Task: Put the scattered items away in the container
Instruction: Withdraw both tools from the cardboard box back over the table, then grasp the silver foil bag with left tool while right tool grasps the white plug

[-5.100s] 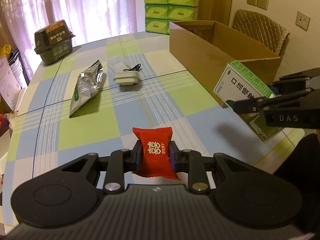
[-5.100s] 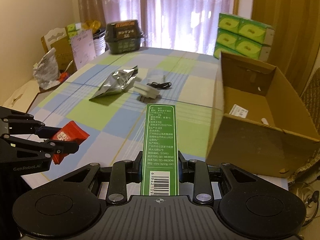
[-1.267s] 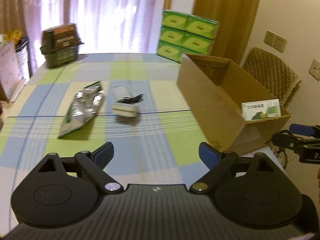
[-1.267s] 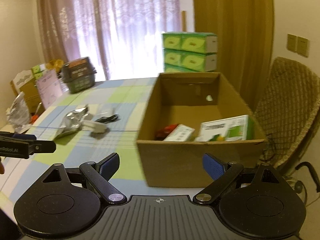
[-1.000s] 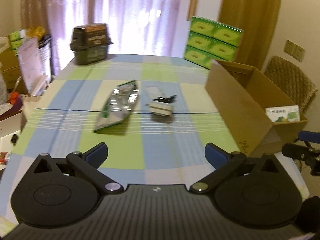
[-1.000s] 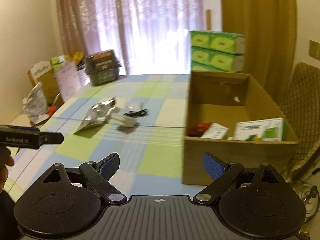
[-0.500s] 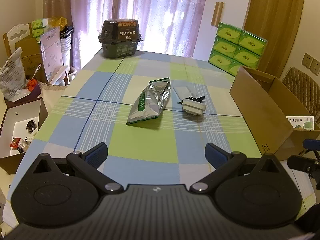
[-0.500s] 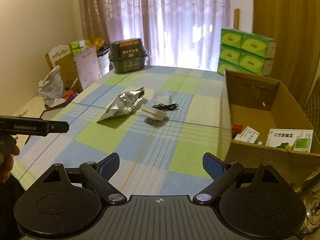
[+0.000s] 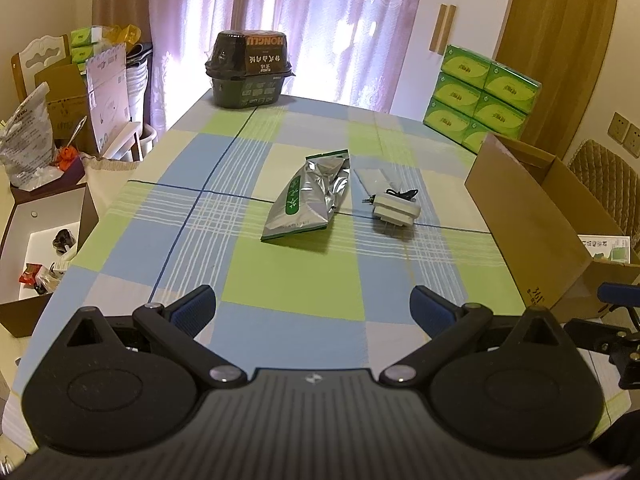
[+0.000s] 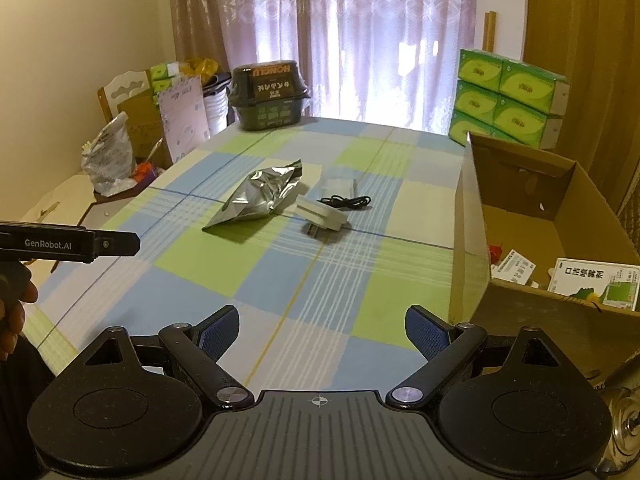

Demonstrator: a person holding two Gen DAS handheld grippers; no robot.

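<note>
Both the left gripper and right gripper hold their jaws wide and empty above the checked worktop; a crumpled silver foil pouch and white plug adapter lie far off, left of the brown cardboard box.

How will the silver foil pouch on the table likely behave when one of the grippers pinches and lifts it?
The silver foil pouch looks crinkled and only partly filled, so it will probably flex and sag rather than stay stiff. Its glossy film may slip between the pads, so a grip near the flat sealed edge seems safer. It lies flat on the tablecloth, so it is unlikely to roll.
</note>
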